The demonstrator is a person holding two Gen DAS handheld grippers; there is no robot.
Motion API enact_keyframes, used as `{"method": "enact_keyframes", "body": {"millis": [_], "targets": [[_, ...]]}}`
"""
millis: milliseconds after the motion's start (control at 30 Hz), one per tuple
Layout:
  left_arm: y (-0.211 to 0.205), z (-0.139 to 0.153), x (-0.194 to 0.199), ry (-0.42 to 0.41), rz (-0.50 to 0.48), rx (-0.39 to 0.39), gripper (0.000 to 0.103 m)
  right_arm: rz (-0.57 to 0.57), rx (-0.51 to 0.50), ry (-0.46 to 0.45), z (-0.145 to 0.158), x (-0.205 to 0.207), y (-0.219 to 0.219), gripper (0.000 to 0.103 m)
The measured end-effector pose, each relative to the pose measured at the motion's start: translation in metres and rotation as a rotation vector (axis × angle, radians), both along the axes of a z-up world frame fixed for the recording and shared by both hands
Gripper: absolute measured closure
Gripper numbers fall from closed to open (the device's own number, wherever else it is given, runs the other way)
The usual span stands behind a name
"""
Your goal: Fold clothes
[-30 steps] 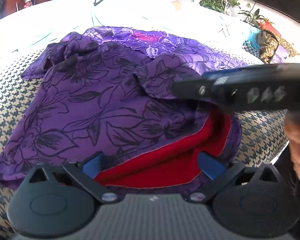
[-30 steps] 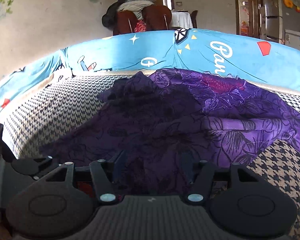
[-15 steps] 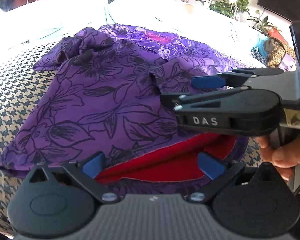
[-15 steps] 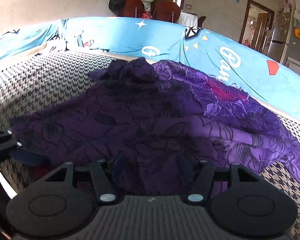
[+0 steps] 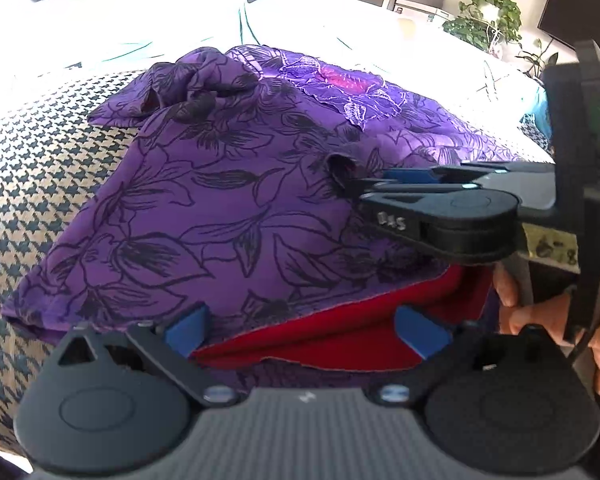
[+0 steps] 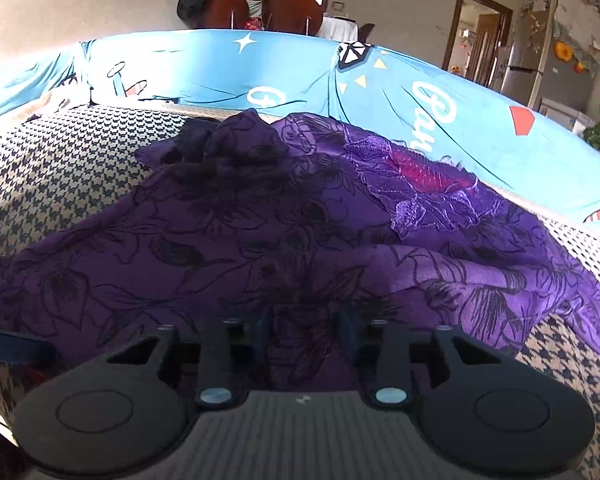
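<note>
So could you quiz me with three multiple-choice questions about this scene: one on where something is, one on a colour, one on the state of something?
1. Where does the purple floral garment lie?
A. on a houndstooth cover
B. on a chair
C. on the floor

2. What colour is the lining at its near edge?
A. green
B. red
C. white

3. How does the left gripper stand?
A. clamped on a hanger
B. holding a cup
C. open, fingers apart

Answers: 1 A, the checked fabric shows around the garment. 2 B, red cloth peeks out under the purple. 3 C, its blue pads sit wide apart over the hem.
</note>
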State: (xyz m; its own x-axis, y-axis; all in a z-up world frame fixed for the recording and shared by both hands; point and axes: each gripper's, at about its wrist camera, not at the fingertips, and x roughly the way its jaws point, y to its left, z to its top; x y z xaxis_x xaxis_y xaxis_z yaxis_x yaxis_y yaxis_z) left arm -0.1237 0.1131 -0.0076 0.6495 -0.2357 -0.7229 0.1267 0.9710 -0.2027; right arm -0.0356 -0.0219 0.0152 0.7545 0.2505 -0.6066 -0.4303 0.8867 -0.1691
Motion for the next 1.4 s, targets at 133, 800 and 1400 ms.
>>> {"method": "enact_keyframes", "body": {"millis": [133,800,1400], "targets": [[0.001,0.0,0.0,-0.002,0.005,-0.01,0.0,-0.029,0.036,-0.001,0.007,-0.003,-0.01,0.095],[0.008,0.006,0.001,-0.027,0.059,-0.051,0.0,-0.408,0.082,-0.185,0.085,-0.103,-0.147,0.096],[0.024,0.003,0.008,-0.018,0.213,-0.019,0.0,-0.614,0.052,0.011,0.068,-0.161,-0.209,0.101]]}}
